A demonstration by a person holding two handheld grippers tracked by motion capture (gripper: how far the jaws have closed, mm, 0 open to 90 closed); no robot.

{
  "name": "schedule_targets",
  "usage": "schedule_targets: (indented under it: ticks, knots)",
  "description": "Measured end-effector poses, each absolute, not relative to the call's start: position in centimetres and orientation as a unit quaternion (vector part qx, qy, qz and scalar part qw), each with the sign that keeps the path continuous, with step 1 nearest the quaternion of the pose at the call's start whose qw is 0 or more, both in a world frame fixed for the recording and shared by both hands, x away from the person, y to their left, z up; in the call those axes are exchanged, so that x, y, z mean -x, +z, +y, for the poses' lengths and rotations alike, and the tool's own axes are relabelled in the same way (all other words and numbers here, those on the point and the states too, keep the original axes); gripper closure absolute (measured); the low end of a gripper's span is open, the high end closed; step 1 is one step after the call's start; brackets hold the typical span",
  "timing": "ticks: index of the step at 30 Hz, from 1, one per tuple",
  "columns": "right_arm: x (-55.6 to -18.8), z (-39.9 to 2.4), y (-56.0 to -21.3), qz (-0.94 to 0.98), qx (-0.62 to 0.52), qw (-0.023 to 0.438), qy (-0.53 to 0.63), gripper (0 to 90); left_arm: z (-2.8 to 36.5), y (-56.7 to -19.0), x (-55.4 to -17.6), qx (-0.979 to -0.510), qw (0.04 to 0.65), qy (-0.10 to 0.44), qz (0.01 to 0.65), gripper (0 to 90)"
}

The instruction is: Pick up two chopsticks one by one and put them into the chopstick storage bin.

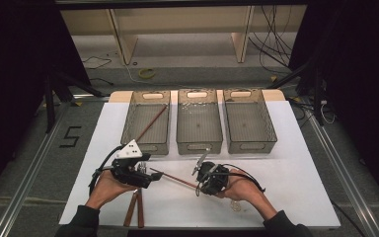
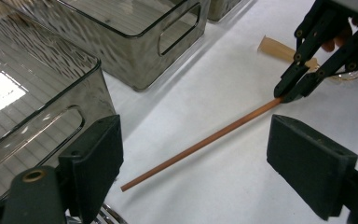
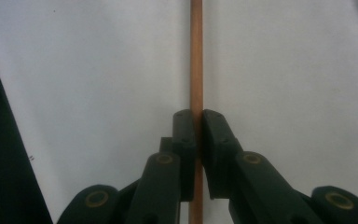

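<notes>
The right tongs [image 3: 197, 135] are clamped tight on the brown stick [image 3: 196, 56], both pads pressing its sides in the right gripper view. That stick [image 1: 173, 178] lies low across the white desk [image 1: 296, 163], running between the two hands in the high view, its far end pointing toward the left tongs [image 1: 148, 173]. From the left gripper view the stick [image 2: 200, 144] slants up to the right tongs [image 2: 291, 91], which pinch its end. The left tongs [image 2: 193, 158] stand wide apart with nothing between the pads, just beside the stick's free end. Three clear bins sit in a row behind; the left bin [image 1: 145, 140] holds another stick [image 1: 152, 122]. Two more sticks [image 1: 134, 208] lie near the left hand.
</notes>
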State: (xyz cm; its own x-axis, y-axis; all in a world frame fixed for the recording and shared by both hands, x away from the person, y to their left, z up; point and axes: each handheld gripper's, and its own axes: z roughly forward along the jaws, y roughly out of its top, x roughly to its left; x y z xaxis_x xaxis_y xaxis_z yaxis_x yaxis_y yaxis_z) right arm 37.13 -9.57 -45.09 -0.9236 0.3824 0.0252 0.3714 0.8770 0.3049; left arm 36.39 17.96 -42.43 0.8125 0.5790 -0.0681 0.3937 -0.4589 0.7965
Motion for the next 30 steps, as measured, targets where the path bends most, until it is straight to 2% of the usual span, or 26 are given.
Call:
schedule_targets:
  ticks: [11, 30]
  knots:
    - [-36.4, -10.2, -42.8, 0.966, -0.185, 0.027, 0.180, 84.9, 16.3, -41.9, -36.0, -0.864, 0.422, 0.104, 0.255, 17.8]
    - [-35.1, -10.2, -40.9, 0.969, -0.153, 0.046, 0.190, 84.9, 13.8, -42.3, -35.9, -0.915, 0.340, 0.111, 0.187, 22.3]
